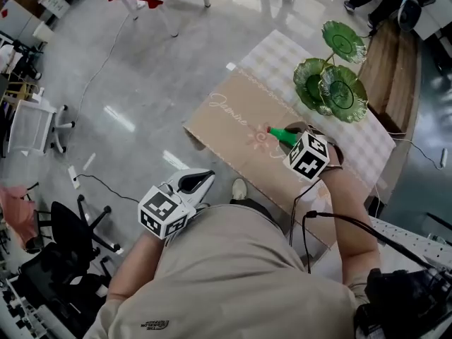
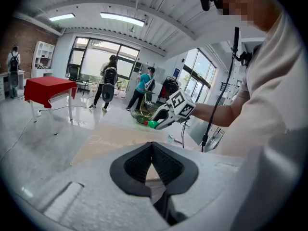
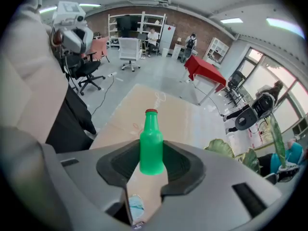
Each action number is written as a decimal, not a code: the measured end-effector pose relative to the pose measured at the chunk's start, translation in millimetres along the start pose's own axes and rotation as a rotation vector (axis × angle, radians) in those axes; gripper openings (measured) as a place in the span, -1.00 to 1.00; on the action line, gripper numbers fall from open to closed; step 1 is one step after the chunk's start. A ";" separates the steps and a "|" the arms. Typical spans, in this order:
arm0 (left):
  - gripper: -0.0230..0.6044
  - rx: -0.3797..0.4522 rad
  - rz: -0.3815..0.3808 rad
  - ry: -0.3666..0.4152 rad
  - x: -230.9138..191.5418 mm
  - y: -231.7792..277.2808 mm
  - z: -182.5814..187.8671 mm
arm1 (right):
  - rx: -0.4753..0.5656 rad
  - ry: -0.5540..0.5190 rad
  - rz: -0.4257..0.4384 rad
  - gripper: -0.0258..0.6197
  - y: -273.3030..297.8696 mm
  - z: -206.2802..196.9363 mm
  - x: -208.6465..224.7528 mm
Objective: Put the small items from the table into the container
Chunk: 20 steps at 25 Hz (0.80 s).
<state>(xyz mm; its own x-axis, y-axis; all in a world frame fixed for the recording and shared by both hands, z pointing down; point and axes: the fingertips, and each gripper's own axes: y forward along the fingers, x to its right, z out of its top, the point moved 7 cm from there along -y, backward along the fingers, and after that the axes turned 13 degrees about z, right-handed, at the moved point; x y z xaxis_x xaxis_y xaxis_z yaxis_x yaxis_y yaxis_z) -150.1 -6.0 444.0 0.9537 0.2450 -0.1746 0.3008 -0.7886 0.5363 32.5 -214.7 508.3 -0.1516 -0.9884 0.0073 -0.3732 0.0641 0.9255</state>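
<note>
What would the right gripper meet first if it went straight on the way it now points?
Most likely the tan tablecloth just beyond the green bottle that the right gripper holds; nothing else shows in that line, though depth is hard to judge.

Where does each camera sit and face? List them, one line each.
Head view: on the person's head, looking steeply down at the table; torso, forearms, left gripper and right gripper show.
Left gripper view: on the left gripper, looking along its shut jaws across the table; torso at right.
Right gripper view: on the right gripper, looking down past the gripped green bottle; torso at left.
Shared: all show the green bottle.
</note>
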 end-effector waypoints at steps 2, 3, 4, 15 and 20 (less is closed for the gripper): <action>-0.90 0.003 -0.013 0.017 5.0 6.4 5.1 | 0.049 0.028 -0.004 -0.44 -29.1 2.9 3.9; -0.90 0.004 -0.019 0.024 6.9 8.9 7.5 | 0.071 0.044 -0.009 -0.44 -43.7 2.7 7.2; -0.90 0.005 -0.023 0.029 8.5 11.2 9.6 | 0.089 0.061 -0.016 -0.44 -57.9 1.2 11.7; -0.90 -0.002 -0.022 0.043 15.7 20.6 19.4 | 0.052 0.242 -0.186 -0.44 -134.1 -77.0 116.8; -0.90 -0.011 0.000 0.039 14.0 17.4 20.5 | -0.001 0.327 -0.185 -0.44 -126.4 -114.5 163.4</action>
<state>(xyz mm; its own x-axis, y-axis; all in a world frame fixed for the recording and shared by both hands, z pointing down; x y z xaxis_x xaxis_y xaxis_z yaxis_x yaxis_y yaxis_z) -131.7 -27.8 434.0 0.9530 0.2671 -0.1427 0.3010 -0.7824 0.5453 159.7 -400.1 435.9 0.2191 -0.9749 -0.0397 -0.3656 -0.1198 0.9230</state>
